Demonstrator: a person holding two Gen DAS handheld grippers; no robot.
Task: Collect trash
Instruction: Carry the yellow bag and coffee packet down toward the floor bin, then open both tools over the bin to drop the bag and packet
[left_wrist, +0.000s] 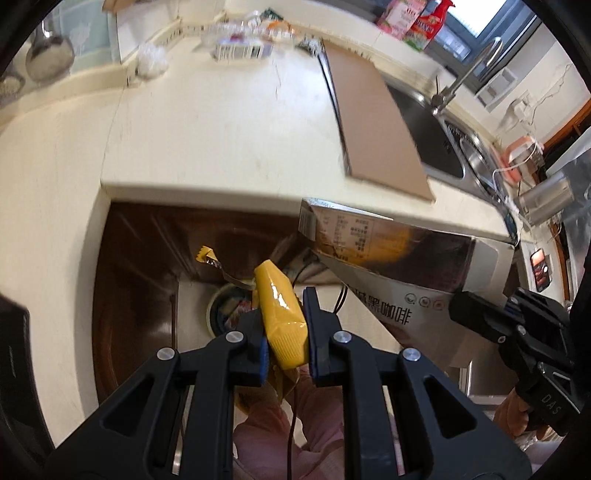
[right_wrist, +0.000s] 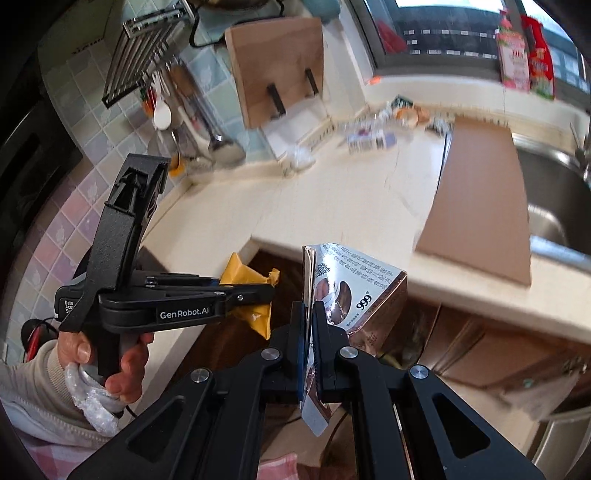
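While my left gripper (left_wrist: 283, 345) pinches a yellow wrapper (left_wrist: 281, 317), my right gripper (right_wrist: 309, 350) clamps a coffee pouch (right_wrist: 354, 288) below the surface (left_wrist: 221, 129) edge.

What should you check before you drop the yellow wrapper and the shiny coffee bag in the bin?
1. Left gripper pinches the yellow wrapper: ok.
2. Right gripper pinches the coffee bag: ok.
3. Bin below the left gripper: ok, partly hidden.
4. Coffee bag over the bin: cannot tell.
5. Room left in the bin: cannot tell.
6. More trash on the counter: not ok, still to collect.
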